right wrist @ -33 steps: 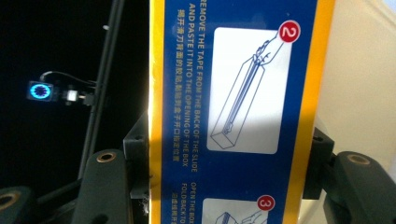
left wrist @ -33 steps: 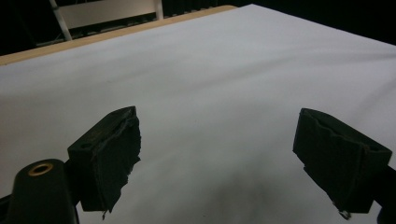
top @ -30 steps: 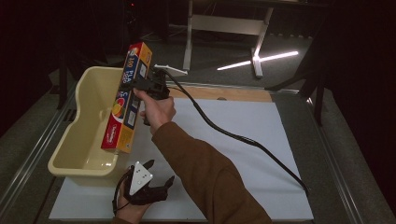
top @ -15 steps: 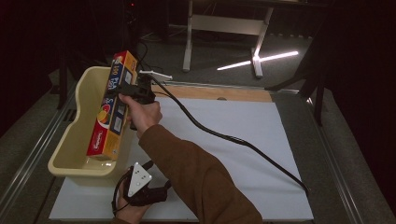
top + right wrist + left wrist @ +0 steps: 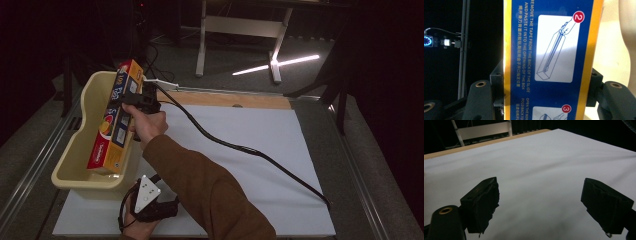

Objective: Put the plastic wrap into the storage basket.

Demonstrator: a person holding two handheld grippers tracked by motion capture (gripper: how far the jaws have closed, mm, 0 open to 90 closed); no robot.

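Over one cream tub (image 5: 75, 150), right gripper (image 5: 134, 96) pinches one long box (image 5: 116, 125); left gripper (image 5: 165, 209) spread

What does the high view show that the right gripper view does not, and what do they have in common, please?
The high view alone takes in the whole scene: the cream tub, the white table sheet, the left gripper lying open near the front edge, and the black cable trailing across the sheet. The right gripper view alone gives the close detail: the printed instructions with numbered drawings on the box's blue face, and the black jaws pressed against both sides of it. Both share the long box, gripped by the right gripper and tilted over the tub.
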